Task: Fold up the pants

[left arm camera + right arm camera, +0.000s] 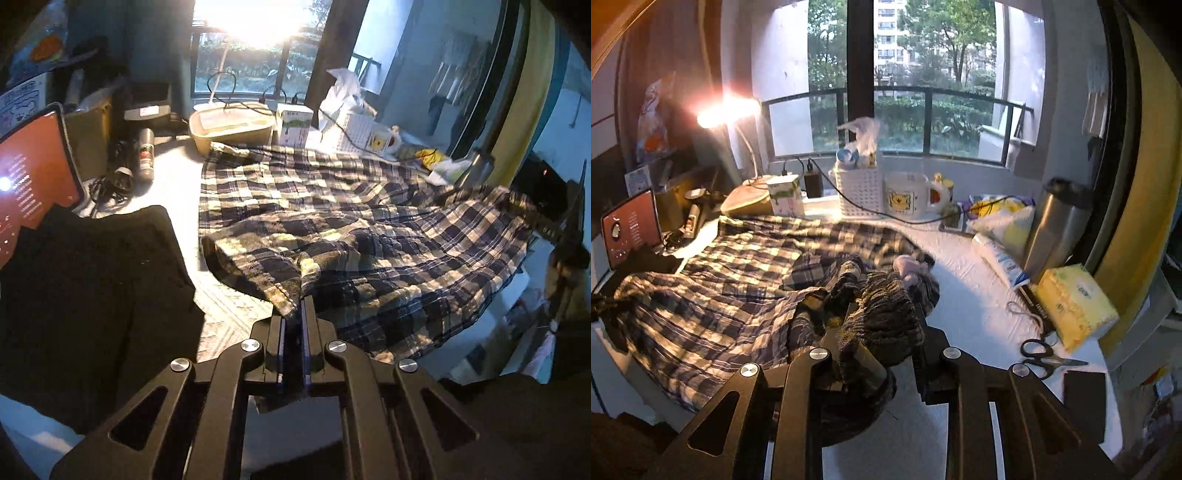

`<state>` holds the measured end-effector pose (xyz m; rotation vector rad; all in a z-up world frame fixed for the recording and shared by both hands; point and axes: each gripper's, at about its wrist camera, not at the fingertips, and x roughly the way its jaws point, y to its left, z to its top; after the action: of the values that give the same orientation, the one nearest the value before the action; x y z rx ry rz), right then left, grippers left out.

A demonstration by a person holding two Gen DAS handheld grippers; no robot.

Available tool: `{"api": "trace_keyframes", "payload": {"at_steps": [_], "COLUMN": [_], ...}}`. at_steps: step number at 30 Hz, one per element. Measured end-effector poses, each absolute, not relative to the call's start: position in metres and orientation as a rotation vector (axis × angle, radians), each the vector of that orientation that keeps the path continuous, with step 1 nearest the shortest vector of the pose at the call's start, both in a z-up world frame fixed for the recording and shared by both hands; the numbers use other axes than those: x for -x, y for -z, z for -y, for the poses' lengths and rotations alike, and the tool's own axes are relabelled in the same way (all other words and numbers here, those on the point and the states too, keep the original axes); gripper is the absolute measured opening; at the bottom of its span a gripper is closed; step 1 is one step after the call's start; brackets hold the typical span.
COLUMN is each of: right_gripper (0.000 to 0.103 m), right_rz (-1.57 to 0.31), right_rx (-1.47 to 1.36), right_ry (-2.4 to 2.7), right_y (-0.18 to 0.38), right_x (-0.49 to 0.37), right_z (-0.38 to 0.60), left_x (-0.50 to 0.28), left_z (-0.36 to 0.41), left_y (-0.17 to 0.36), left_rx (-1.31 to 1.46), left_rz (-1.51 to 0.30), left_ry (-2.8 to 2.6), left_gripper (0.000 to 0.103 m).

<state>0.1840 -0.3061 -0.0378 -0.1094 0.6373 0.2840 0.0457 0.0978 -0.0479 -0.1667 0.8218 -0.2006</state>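
**Plaid pants held at both ends over a cluttered desk**

Left to right: the left gripper (292, 321) has its jaws clenched on a hem corner of the plaid pants (351, 229), which lie spread and rumpled across the white desk (964, 288). The cloth looks light, thin and limp; it will likely sag and crease between holds, so edges and corners serve best. The right gripper (882, 332) has its jaws parted around the bunched elastic waistband (886, 314); whether they pinch it, I cannot tell.
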Motion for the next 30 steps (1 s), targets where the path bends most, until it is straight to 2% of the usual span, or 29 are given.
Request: {"api": "trace_keyframes", "payload": {"at_steps": [4,8,11,12,14,16,19,20,21,22,24,30], "right_gripper": [0.025,0.026,0.027,0.031,0.052,0.063,0.065,0.066,0.067,0.068,0.068,0.069], "right_rz": [-0.674,-0.837,-0.916,-0.927,-0.911,-0.876,-0.816,-0.795,-0.781,-0.77,-0.76,-0.75], "right_rx": [0.106,0.123,0.111,0.109,0.091,0.088,0.113,0.13,0.15,0.175,0.226,0.254], "right_ry": [-0.259,-0.194,-0.164,-0.153,-0.129,-0.108,-0.093,-0.094,-0.093,-0.088,-0.08,-0.059], "right_y": [0.046,0.11,0.144,0.15,0.148,0.14,0.122,0.117,0.116,0.114,0.113,0.116], "right_x": [-0.179,-0.189,-0.188,-0.183,-0.173,-0.164,-0.149,-0.144,-0.14,-0.134,-0.127,-0.116], "right_z": [0.311,0.318,0.326,0.33,0.338,0.347,0.356,0.355,0.355,0.353,0.349,0.356], "left_x": [-0.043,-0.03,-0.015,-0.009,-0.002,0.002,0.011,0.013,0.016,0.019,0.021,0.01], "left_z": [-0.1,-0.089,-0.087,-0.088,-0.092,-0.098,-0.093,-0.087,-0.082,-0.075,-0.058,-0.012], "left_y": [0.082,0.123,0.123,0.121,0.117,0.114,0.103,0.097,0.092,0.087,0.082,0.113], "left_rx": [0.147,0.094,0.097,0.097,0.094,0.095,0.072,0.06,0.049,0.042,0.038,-0.129], "left_rz": [-0.95,-1.045,-1.031,-1.019,-1.011,-1.011,-0.958,-0.925,-0.897,-0.865,-0.811,-0.844], "left_ry": [0.18,0.191,0.222,0.232,0.23,0.228,0.239,0.269,0.291,0.316,0.361,0.438], "left_gripper": [0.006,0.007,0.006,0.007,0.007,0.007,0.008,0.012,0.033,0.063,0.085,0.086]}}
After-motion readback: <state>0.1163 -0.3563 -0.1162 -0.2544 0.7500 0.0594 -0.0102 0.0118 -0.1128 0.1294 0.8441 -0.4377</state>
